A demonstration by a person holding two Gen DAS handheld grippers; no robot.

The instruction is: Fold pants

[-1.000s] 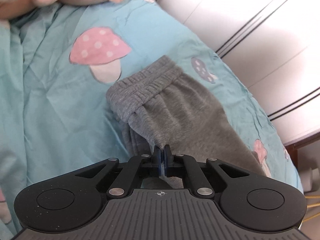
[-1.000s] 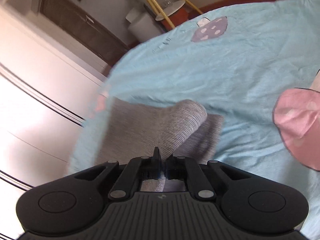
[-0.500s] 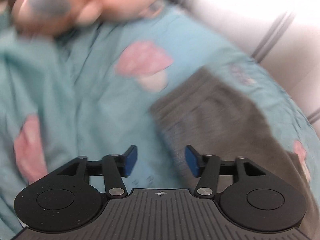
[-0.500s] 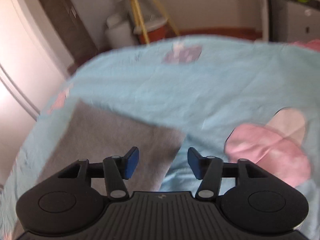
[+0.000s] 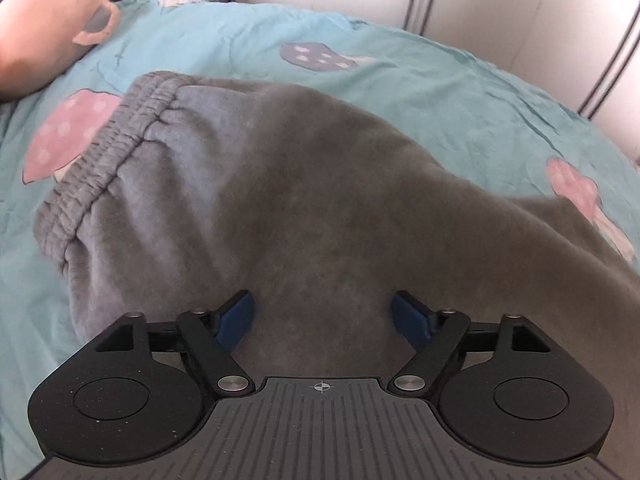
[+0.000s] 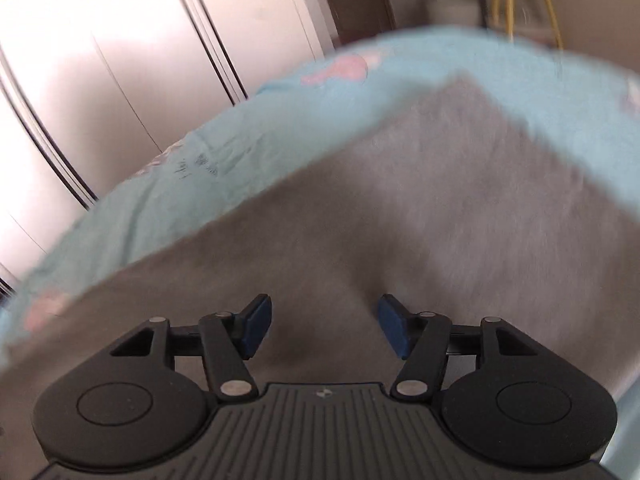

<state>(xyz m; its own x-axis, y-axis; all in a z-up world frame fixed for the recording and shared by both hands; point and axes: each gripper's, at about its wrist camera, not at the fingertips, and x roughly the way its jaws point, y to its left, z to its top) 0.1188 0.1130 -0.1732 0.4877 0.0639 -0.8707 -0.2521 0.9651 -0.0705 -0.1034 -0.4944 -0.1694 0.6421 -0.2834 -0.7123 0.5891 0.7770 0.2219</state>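
The grey pants (image 5: 304, 200) lie folded on the light blue mushroom-print bedsheet (image 5: 440, 92). Their elastic waistband (image 5: 116, 152) is at the left in the left wrist view. My left gripper (image 5: 324, 316) is open and empty, just above the grey fabric near its near edge. In the right wrist view the pants (image 6: 420, 208) fill the middle as a flat grey panel, blurred. My right gripper (image 6: 324, 324) is open and empty over that fabric.
A pink plush toy (image 5: 44, 24) lies at the bed's far left corner. White wardrobe doors (image 5: 500, 4) stand beyond the bed. In the right wrist view, wardrobe doors (image 6: 100, 80) stand at left and a yellow-legged stand (image 6: 548, 12) at far right.
Both grippers were shut on the pants a second ago, let go and opened. They have since swung to new positions low over the grey fabric; the right view is still blurred.
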